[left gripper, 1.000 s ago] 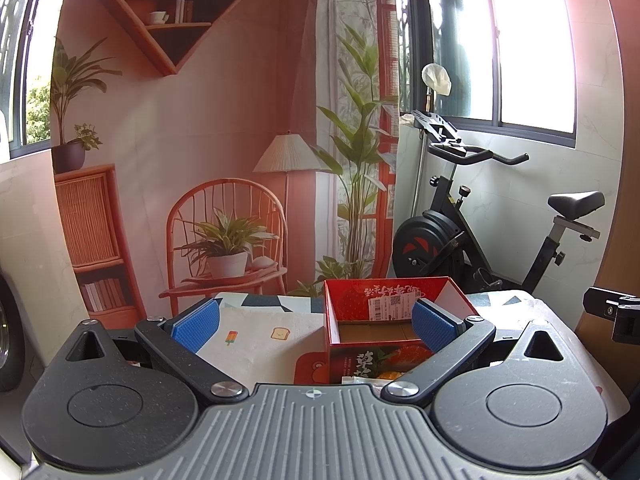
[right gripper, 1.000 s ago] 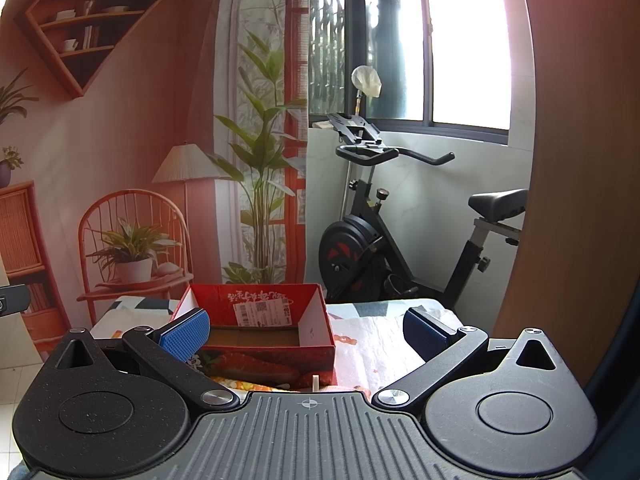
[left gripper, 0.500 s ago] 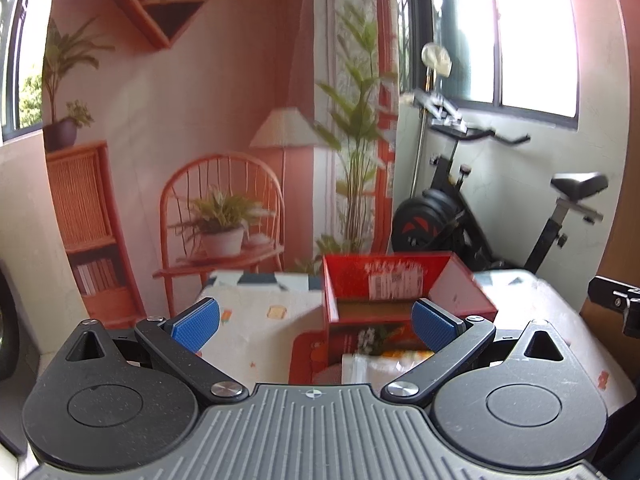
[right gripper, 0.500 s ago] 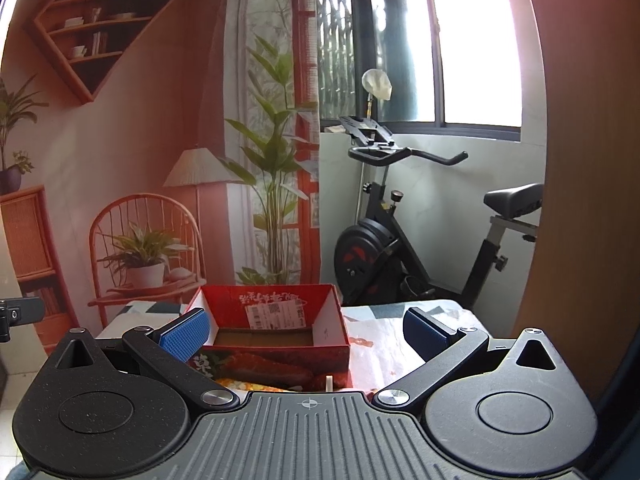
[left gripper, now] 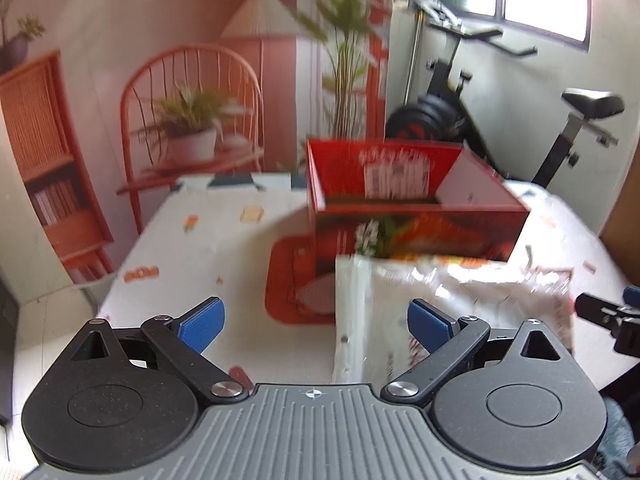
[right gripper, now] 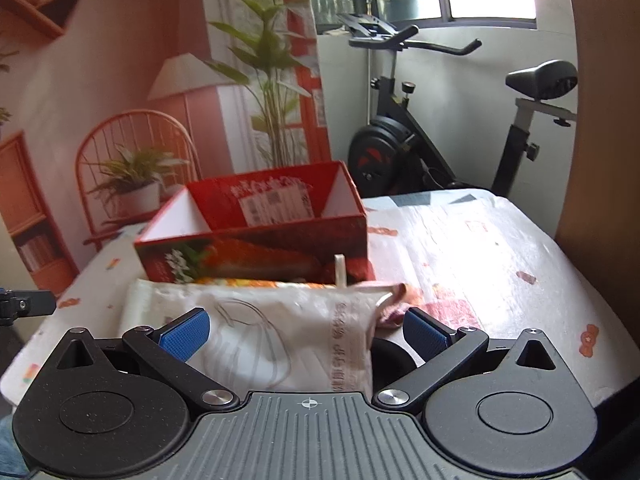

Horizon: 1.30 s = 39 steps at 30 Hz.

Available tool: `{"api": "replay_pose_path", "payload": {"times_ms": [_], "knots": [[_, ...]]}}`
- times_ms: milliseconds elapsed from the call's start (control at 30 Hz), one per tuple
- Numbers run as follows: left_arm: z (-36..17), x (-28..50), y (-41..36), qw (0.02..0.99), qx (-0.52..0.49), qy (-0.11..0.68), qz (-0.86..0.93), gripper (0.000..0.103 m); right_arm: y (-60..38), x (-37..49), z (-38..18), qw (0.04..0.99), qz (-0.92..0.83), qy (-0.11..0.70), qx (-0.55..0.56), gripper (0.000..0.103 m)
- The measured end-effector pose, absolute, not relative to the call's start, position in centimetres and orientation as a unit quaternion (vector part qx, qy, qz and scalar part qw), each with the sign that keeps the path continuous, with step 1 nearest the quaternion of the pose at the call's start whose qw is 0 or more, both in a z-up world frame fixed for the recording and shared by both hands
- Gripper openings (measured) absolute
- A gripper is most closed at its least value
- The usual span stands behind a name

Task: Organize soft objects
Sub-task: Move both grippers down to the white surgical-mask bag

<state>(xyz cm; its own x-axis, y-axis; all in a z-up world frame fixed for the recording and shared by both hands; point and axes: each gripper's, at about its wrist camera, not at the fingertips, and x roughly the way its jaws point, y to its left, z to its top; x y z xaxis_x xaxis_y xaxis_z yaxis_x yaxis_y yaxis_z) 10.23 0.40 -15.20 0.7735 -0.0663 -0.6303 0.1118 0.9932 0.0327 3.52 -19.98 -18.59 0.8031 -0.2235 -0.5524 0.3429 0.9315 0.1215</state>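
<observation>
So, both claws wide open, nothing held. Left gripper (left gripper: 314, 326) over table (left gripper: 224, 240) left of white plastic bag (left gripper: 440, 300). Right gripper (right gripper: 306, 334) straddles same bag (right gripper: 280, 332), blue pads not touching it. Bag lies flat, touching front of open red box (right gripper: 260, 236). Left view blurry.

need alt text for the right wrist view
The open right gripper hovers over a white plastic bag lying on a patterned tablecloth, jaws apart on either side of it. Behind the bag stands an open red box; an exercise bike is beyond.
</observation>
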Motion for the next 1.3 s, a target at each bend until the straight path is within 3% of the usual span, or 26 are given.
{"api": "replay_pose_path", "payload": {"times_ms": [167, 267, 433, 867, 1000, 1300], "knots": [[-18.0, 12.0, 0.4, 0.931, 0.034, 0.358, -0.062, 0.099, -21.2, 4.6, -21.2, 0.939, -0.145, 0.295, 0.101, 0.102], [-19.3, 12.9, 0.4, 0.924, 0.026, 0.372, -0.081, 0.097, -22.1, 5.2, -22.5, 0.935, -0.132, 0.308, 0.112, 0.096], [-20.9, 15.4, 0.8, 0.903, -0.021, 0.414, -0.115, 0.087, -23.4, 6.4, -23.6, 0.928, -0.112, 0.326, 0.141, 0.088], [-22.2, 21.8, 0.6, 0.868, -0.064, 0.457, -0.183, 0.084, -26.3, 11.2, -25.1, 0.903, -0.05, 0.39, 0.171, 0.088], [-22.5, 22.5, 0.0, 0.855, -0.055, 0.474, -0.201, 0.073, -26.4, 11.7, -25.1, 0.898, -0.043, 0.4, 0.176, 0.089], [-23.3, 24.1, -0.6, 0.835, -0.045, 0.498, -0.229, 0.069, -26.8, 12.5, -25.5, 0.887, -0.038, 0.42, 0.185, 0.09]]}}
